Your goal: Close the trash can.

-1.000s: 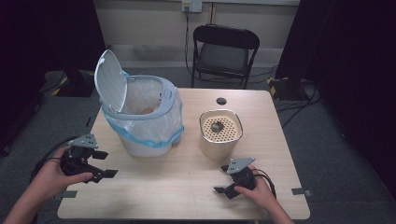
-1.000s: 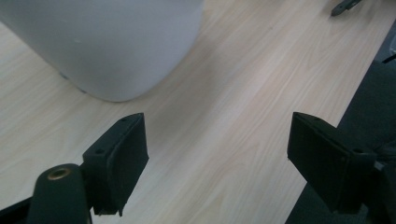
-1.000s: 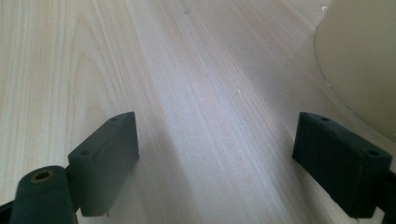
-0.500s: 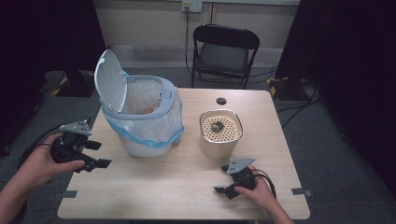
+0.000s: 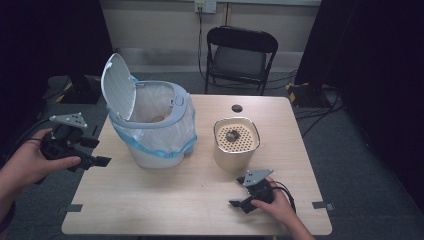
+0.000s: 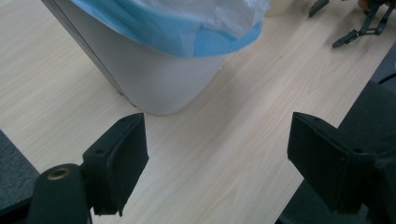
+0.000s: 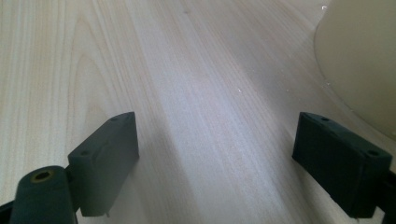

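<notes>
A pale grey bin (image 5: 155, 150) with a blue and white liner stands on the left half of the table (image 5: 165, 200), its lid (image 5: 117, 85) tipped up. To its right is a cream canister (image 5: 236, 150) with a perforated top and a small dark lump on it. My left gripper (image 5: 96, 151) hangs open and empty over the table's left edge, jaws pointing at the bin (image 6: 154, 79). In its own view the left gripper (image 6: 217, 137) has only tabletop between its jaws. My right gripper (image 5: 237, 192) rests open and empty near the front edge, below the canister (image 7: 364, 56). The right gripper (image 7: 217, 135) frames bare wood.
A black folding chair (image 5: 240, 55) stands behind the table. A small black disc (image 5: 237, 108) lies near the table's far edge. Grey tape marks (image 5: 75, 207) sit at the front corners. Cables trail on the floor at both sides.
My left gripper has risen and drifted left, off the tabletop to its left edge, jaws still open. The right gripper has stayed put.
</notes>
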### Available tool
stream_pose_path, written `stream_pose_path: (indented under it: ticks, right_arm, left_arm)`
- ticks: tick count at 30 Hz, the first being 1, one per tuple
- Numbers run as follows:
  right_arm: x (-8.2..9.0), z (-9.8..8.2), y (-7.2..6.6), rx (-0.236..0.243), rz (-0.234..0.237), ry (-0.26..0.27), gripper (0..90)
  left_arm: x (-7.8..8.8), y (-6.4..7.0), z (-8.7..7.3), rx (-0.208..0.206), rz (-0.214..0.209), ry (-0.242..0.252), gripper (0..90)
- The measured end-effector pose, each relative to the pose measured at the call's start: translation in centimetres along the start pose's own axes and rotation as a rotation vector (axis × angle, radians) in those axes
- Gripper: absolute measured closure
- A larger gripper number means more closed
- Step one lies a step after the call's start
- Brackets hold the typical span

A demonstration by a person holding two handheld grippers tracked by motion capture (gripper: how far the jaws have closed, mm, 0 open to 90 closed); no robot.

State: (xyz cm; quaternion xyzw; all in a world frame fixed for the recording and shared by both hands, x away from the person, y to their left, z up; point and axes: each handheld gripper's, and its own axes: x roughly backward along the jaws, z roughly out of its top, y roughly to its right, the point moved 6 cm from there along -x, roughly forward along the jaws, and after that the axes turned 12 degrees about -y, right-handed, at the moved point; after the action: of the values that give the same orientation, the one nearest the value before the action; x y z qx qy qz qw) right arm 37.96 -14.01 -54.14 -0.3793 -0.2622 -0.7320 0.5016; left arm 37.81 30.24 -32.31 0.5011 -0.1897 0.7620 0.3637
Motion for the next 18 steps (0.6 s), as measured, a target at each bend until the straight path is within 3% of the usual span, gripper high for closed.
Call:
stream_pose_path:
  ticks: [18]
  right_arm:
    - [0.0, 0.0, 0.0, 0.001, 0.002, -0.001, 13.4]
  left_arm:
    - [2.3, -0.7, 4.5, -0.02, 0.055, 0.043, 19.7]
